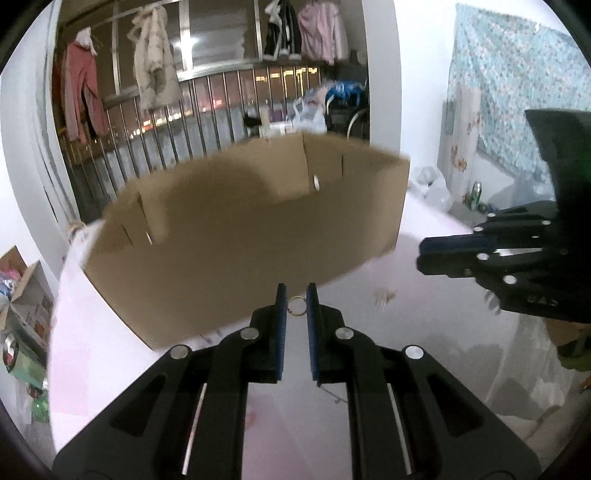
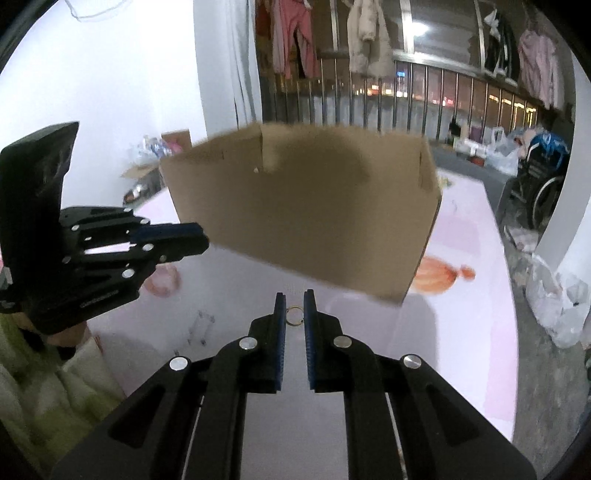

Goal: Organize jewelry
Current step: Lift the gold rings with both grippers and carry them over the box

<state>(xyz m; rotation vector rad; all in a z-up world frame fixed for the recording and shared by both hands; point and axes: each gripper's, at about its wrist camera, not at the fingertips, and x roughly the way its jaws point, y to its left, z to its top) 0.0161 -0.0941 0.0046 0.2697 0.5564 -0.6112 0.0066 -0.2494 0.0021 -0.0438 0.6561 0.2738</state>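
Apparently midway, the left gripper (image 1: 296,295) and right gripper (image 2: 294,301) are each pinching a small ring (image 1: 296,306) (image 2: 294,316) just short of the cardboard box (image 1: 236,229), while a few pieces (image 2: 201,326) are lying unsorted on the table (image 2: 472,332).

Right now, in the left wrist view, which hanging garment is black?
The black garment with white trim, third from left, between the cream coat and the pale pink top.

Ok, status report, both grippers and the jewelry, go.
Left gripper shut on a small ring. Right gripper shut on another ring. Cardboard box dead ahead, nothing between.
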